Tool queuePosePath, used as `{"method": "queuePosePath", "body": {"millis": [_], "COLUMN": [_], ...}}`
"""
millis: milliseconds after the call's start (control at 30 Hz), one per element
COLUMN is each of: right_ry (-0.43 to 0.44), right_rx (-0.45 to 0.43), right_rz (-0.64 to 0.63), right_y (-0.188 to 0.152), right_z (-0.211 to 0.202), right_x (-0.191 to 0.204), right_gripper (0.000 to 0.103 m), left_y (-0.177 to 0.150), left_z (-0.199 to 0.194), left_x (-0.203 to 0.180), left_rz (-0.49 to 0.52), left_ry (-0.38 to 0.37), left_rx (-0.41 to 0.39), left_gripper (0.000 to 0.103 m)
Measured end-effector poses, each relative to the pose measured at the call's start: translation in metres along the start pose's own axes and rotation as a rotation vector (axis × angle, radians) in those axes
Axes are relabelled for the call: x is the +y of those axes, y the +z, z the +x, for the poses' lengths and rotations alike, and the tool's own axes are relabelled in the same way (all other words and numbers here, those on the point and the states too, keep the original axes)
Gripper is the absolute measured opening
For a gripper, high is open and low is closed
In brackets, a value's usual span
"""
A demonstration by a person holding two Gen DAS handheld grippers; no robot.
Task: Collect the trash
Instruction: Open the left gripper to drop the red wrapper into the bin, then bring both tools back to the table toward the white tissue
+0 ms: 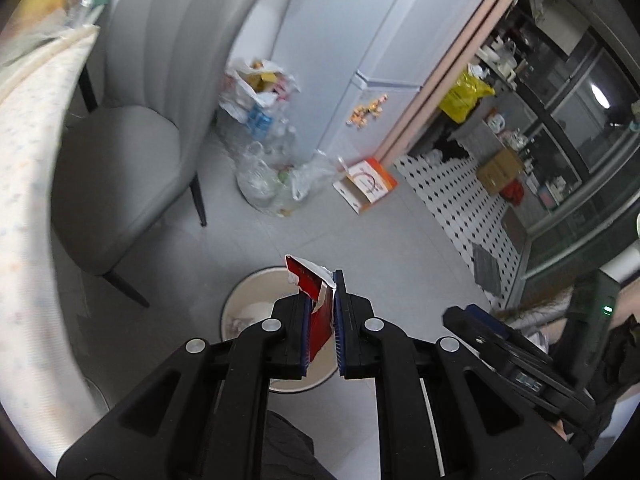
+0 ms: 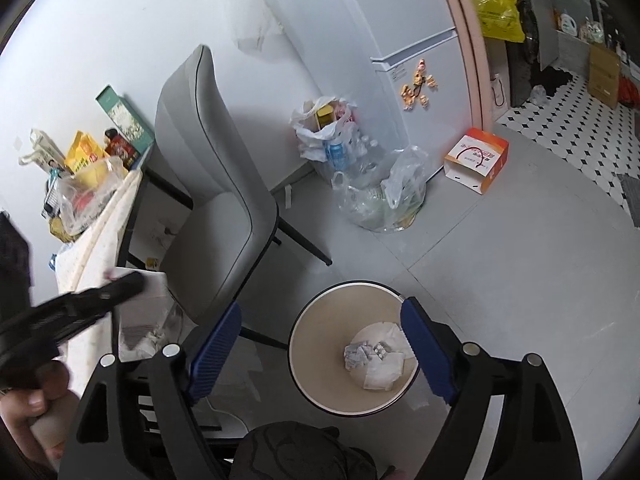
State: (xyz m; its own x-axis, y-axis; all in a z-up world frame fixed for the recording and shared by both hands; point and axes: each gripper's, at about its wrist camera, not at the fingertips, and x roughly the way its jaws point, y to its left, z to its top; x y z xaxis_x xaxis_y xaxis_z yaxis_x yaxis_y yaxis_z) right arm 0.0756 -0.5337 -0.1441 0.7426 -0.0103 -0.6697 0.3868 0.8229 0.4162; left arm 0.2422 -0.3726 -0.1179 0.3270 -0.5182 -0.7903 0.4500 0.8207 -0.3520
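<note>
My left gripper [image 1: 322,300] is shut on a torn red and white wrapper [image 1: 316,300] and holds it above the round beige trash bin [image 1: 236,300] on the floor. In the right wrist view the same bin [image 2: 316,320] sits below my open, empty right gripper [image 2: 320,344]. Crumpled white and grey paper [image 2: 372,356] lies at the bin's bottom. The right gripper also shows in the left wrist view [image 1: 480,324] at the right. The left gripper shows in the right wrist view [image 2: 120,286] at the left, blurred.
A grey chair [image 2: 216,208] stands left of the bin beside a table with a patterned cloth [image 2: 100,248] and packets. Plastic bags of bottles [image 2: 380,196] and an orange and white box [image 2: 478,160] lie by the white fridge [image 2: 400,40]. A checkered floor [image 2: 560,120] lies beyond the doorway.
</note>
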Motion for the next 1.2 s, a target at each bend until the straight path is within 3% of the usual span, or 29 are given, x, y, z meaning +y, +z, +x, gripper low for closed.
{"method": "queuePosePath", "body": {"millis": [67,100,133,167,300,633,1200], "right_ry": [0.000,0.002,0.004,0.005,0.007,0.076,0.228], "right_rx": [-0.009,-0.014,-0.018,-0.021,-0.029,-0.032,0.012], "right_rz": [0.007,0.013,0.018,0.022,0.032,-0.029,-0.246], "right_y": [0.000,0.000,0.000,0.001,0.001,0.000,0.001], "right_z": [-0.006,-0.009,-0.011,-0.013,-0.016,-0.010,0.009], "right_x": [-0.004,-0.007,-0.009,-0.011,-0.013,0.030,0.196], "right_gripper": [0.081,0.082,0.082,0.082,0.082,0.086,0.088], "left_y": [0.000,-0.001,-0.001,-0.002,-0.002,0.006,0.015], "left_z": [0.009,0.013,0.015,0.015,0.011,-0.050,-0.173], "left_x": [-0.002,-0.003,-0.004,-0.005,-0.007,0.033,0.157], "left_rz": [-0.017,-0.026,-0.035,-0.036,-0.026,-0.067,-0.196], "left_ry": [-0.021,-0.034,-0.042,-0.046,-0.074,0.020,0.177], "left_rx": [0.016,0.020,0.023,0.014,0.001,-0.130,-0.324], "left_gripper": [0.013,0.028,0.053,0.060,0.072,0.091,0.093]}}
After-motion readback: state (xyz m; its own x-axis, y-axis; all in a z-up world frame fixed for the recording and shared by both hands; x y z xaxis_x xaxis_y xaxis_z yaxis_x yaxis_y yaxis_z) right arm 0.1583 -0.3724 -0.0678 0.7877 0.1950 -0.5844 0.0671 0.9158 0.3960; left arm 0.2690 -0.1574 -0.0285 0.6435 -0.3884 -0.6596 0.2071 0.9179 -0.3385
